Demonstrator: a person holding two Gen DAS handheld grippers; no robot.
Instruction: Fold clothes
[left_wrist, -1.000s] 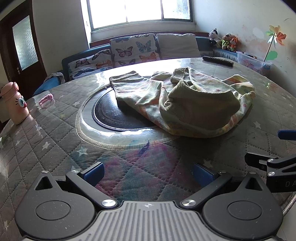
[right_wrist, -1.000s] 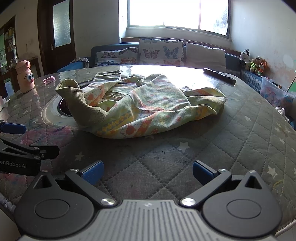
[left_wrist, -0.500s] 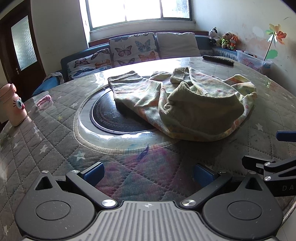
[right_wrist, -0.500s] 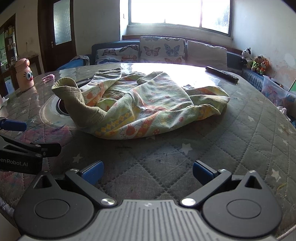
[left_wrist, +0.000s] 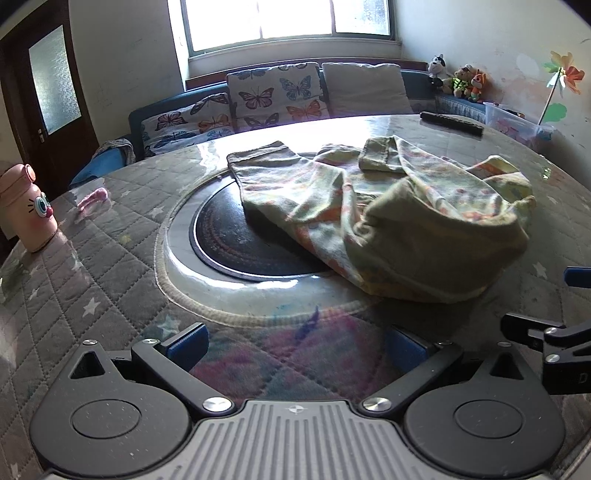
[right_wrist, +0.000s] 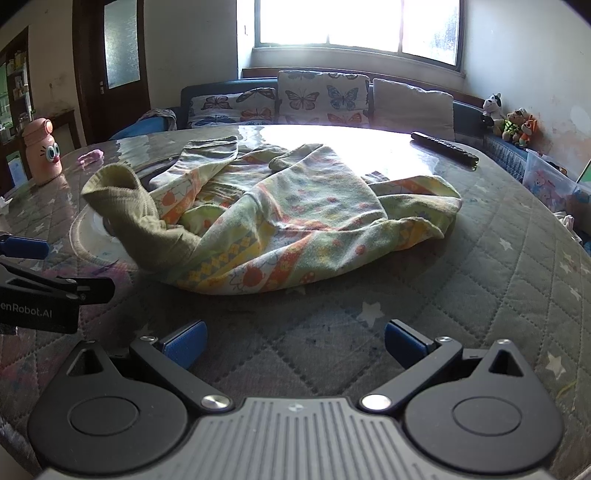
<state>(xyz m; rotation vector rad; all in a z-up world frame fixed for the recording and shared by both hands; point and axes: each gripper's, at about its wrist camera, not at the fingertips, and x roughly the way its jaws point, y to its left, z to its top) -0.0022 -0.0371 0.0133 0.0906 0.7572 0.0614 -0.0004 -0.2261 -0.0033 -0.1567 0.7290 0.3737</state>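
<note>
A crumpled pale green garment with orange and yellow print (left_wrist: 399, 221) lies in a heap on the round quilted table (left_wrist: 92, 280), partly over the dark round hotplate (left_wrist: 251, 243). It also shows in the right wrist view (right_wrist: 295, 218). My left gripper (left_wrist: 295, 345) is open and empty, low over the table's near edge, short of the garment. My right gripper (right_wrist: 295, 341) is open and empty, also short of the garment. Each gripper shows at the edge of the other's view.
A pink cartoon-face bottle (left_wrist: 26, 210) stands at the table's left edge, with a small pink item (left_wrist: 92, 197) beside it. A dark remote (right_wrist: 443, 147) lies at the far right. A butterfly-cushion sofa (left_wrist: 273, 96) runs behind the table.
Both grippers have moved slightly closer to the garment. The garment has not moved. Both stay open.
</note>
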